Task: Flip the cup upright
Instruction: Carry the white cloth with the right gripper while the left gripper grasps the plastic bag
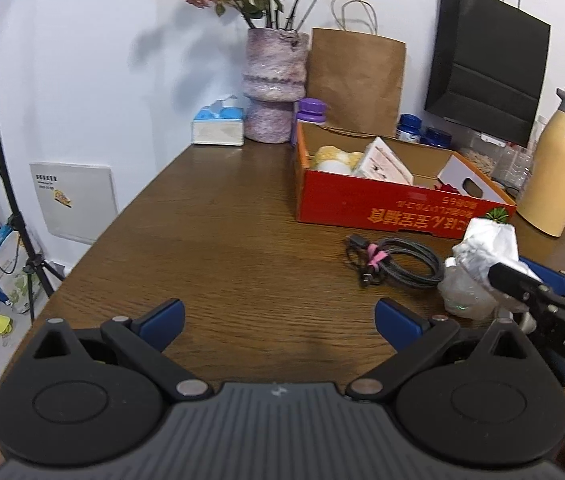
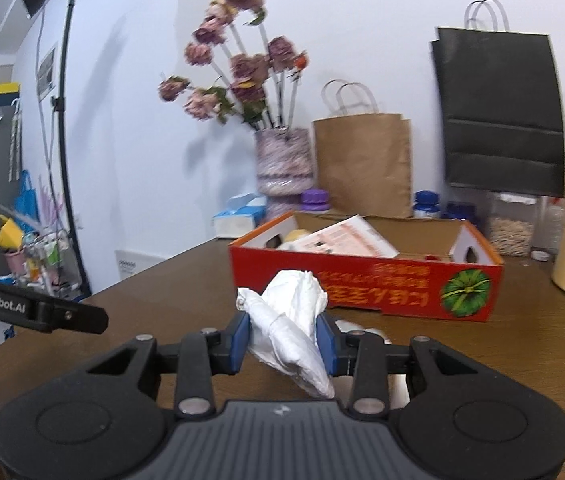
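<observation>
A translucent cup (image 1: pixel 462 294) stands on the brown table (image 1: pixel 242 240) at the right, with a crumpled white wad (image 1: pixel 488 242) bulging from its top. My right gripper (image 2: pixel 286 334) is shut on that white wad (image 2: pixel 292 320), blue pads pressed to both sides. Only pale slivers of the cup (image 2: pixel 398 390) show under its fingers, so I cannot tell which way the cup faces. In the left wrist view the right gripper (image 1: pixel 522 278) reaches in from the right. My left gripper (image 1: pixel 280 316) is open over bare table, left of the cup, holding nothing.
A red cardboard box (image 1: pixel 382 208) with packets sits behind the cup. A coiled black cable (image 1: pixel 398 264) lies between box and cup. A cream thermos (image 1: pixel 558 168), a vase of dried roses (image 1: pixel 274 84), a tissue box (image 1: pixel 218 126) and paper bags (image 1: pixel 356 80) line the back.
</observation>
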Available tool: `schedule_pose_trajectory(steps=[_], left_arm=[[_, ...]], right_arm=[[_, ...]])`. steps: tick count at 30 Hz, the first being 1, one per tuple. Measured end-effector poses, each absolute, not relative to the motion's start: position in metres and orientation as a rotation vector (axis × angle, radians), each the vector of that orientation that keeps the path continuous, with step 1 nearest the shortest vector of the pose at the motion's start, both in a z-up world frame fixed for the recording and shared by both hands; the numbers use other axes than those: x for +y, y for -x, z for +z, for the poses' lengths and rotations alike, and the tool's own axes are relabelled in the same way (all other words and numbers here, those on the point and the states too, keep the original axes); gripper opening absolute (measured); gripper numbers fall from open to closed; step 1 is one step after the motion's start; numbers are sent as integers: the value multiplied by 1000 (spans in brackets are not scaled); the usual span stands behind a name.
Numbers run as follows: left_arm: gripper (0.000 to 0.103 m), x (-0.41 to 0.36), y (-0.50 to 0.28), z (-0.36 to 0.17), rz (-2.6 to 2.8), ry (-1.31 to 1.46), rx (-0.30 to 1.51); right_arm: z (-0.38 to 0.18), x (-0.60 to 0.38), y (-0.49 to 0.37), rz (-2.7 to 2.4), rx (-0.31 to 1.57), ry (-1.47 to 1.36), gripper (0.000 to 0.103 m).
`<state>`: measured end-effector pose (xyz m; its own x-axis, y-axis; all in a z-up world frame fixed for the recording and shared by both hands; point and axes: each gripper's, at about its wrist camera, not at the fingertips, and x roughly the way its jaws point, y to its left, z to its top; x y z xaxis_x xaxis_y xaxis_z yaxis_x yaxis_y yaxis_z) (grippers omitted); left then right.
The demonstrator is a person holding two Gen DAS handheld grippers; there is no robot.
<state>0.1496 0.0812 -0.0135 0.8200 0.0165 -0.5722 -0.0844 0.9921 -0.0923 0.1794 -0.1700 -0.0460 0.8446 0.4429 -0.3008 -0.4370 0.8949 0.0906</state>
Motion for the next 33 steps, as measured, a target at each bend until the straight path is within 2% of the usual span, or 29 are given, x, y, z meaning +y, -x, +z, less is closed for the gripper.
schedule_pose_trajectory(steps=[23,33], left_arm=[[103,-30,-211,-19,-115,110,613],[102,-54,-236,-39,-116,128,607]], right_arm=[[-49,-273,-201,280,271,-109,36],[-51,-280,-201,262,262,-126,36]])
